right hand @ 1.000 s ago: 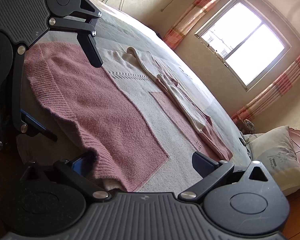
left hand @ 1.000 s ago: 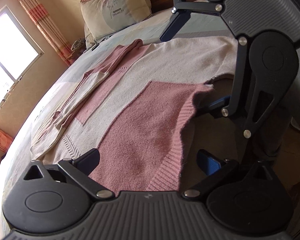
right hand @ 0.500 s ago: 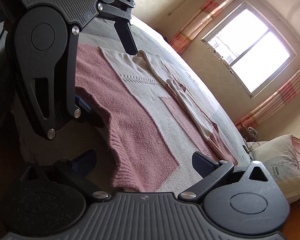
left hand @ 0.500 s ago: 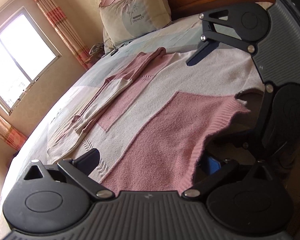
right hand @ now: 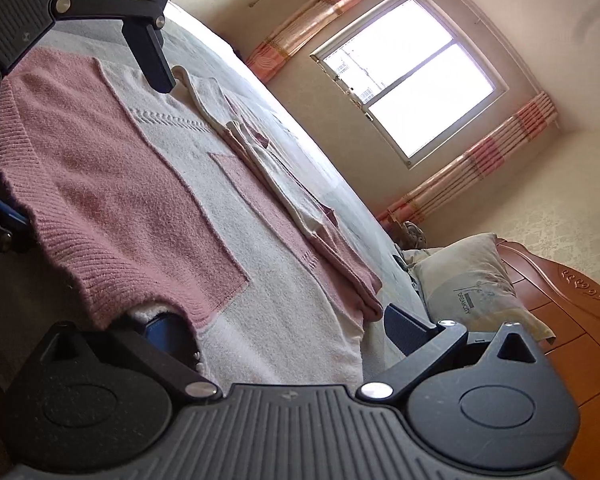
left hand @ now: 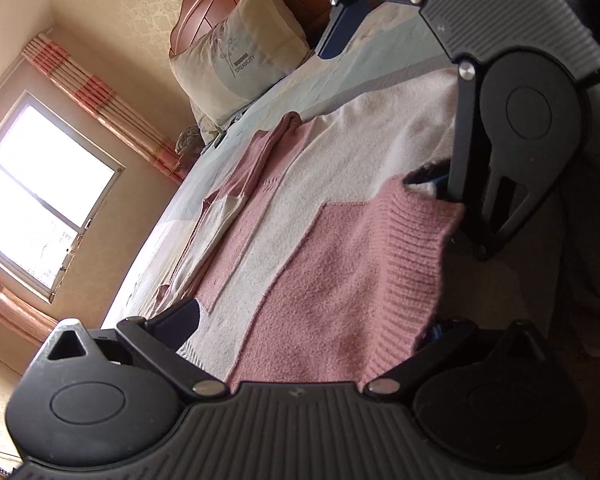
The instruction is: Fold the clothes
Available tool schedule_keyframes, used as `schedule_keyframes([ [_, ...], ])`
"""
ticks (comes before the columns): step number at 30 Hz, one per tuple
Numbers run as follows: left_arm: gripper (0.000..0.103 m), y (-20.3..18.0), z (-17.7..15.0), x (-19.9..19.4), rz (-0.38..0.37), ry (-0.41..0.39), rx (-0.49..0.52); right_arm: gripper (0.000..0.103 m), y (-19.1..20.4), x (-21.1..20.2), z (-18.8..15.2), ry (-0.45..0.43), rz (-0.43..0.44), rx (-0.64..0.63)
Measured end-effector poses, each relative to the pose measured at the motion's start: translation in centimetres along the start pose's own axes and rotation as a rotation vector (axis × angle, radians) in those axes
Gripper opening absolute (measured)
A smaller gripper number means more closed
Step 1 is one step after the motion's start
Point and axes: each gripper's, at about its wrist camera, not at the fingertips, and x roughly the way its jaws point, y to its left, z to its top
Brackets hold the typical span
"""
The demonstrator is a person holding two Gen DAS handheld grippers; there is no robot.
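hidden: left tool (left hand: 308,330) right fingertip under sweater (left hand: 340,264) hem | headboard (right hand: 572,304) cropped

Pink-and-cream knit sweater (left hand: 312,248) spread flat on bed, far sleeve folded inward, ribbed pink hem (right hand: 60,216) lifted.

A home bedroom: bed (left hand: 364,64), pillow (left hand: 240,56), curtained window (right hand: 408,72).
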Motion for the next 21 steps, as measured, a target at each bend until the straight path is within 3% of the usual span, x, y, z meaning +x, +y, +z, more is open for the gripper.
schedule_keyframes([
  [8, 0.103, 0.5, -3.4, -1.1, 0.100, 0.064, 0.021, 0.103, 0.5, -0.2, -2.6, 0.054, 0.001, -0.054],
  [17, 0.103, 2.5, -5.9, -1.9, 0.131, 0.120, -0.049, 0.103, 1.4, -1.4, -4.3, 0.058, -0.076, -0.252],
  [21, 0.103, 2.6, -5.9, -1.6, 0.132, 0.125, -0.061, 0.103, 0.9, -1.6, -4.8, 0.074, -0.063, -0.300],
])
